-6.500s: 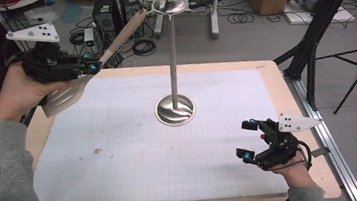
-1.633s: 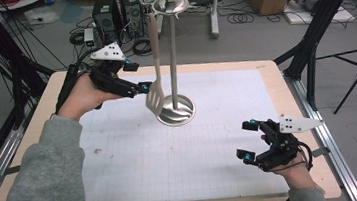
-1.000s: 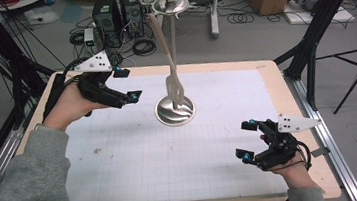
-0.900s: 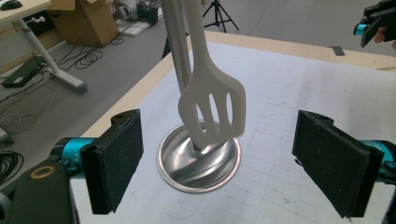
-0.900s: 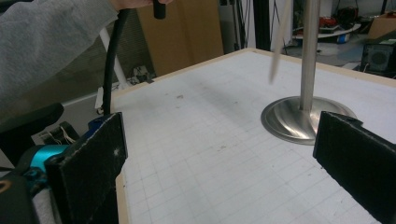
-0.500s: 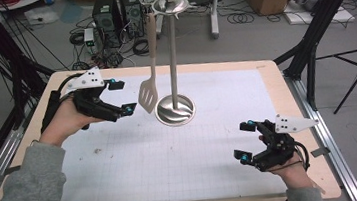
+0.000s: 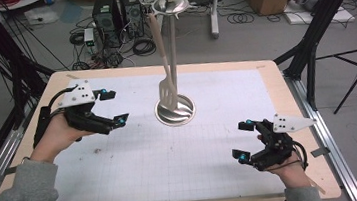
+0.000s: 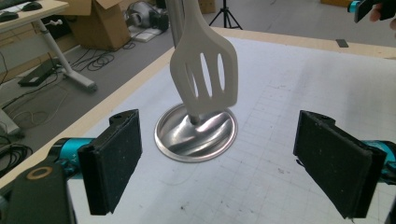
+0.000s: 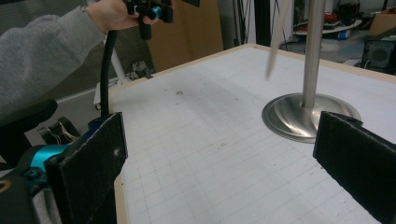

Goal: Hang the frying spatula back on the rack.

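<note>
Slotted spatula [image 7: 167, 89] hangs from top ring of steel utensil stand [image 7: 174, 55], blade low, just above stand's round base [image 7: 175, 112], tilted against pole. Stand at middle-rear of tabletop [image 7: 174, 171]. Left gripper [image 7: 112, 107] left of stand base, jaws spread wide, holding nothing, apart from spatula. Right gripper [image 7: 241, 140] right-front of stand base, well apart from it, jaws spread, nothing between.
</note>
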Available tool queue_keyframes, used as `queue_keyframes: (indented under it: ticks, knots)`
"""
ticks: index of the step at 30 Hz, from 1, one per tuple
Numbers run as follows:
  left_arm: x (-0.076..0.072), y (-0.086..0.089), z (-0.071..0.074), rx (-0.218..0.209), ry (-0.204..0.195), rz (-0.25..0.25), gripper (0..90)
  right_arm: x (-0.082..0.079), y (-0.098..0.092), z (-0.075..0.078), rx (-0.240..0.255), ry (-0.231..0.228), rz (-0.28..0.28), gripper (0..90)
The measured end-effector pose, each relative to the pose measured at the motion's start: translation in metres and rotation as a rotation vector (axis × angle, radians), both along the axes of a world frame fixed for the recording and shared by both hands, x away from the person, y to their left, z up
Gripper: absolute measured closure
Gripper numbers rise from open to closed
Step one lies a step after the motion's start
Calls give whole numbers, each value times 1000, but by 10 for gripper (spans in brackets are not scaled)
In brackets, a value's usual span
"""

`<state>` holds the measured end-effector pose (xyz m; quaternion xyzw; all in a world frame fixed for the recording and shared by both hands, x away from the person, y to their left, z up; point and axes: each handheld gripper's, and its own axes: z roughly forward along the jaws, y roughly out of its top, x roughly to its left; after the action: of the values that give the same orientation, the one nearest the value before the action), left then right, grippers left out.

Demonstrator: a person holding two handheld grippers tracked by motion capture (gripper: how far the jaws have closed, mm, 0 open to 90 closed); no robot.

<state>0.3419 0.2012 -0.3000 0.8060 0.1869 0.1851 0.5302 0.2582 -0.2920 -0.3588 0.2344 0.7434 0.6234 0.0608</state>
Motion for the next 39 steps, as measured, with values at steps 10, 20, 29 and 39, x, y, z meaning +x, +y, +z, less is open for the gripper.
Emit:
queue_keyframes:
  ticks: [10,20,29,39]
  knots:
    - [-15,20,-18,-60,0,29,157,6,1,-1,-1,-7,-6,18]
    - [-34,23,-21,-78,-22,4,157,7,1,-1,6,-9,-16,18]
    - [-42,44,-34,-114,-29,39,157,10,1,-2,6,-14,-22,18]
    - [-52,73,-42,-144,-31,119,157,15,2,-4,3,-27,-36,18]
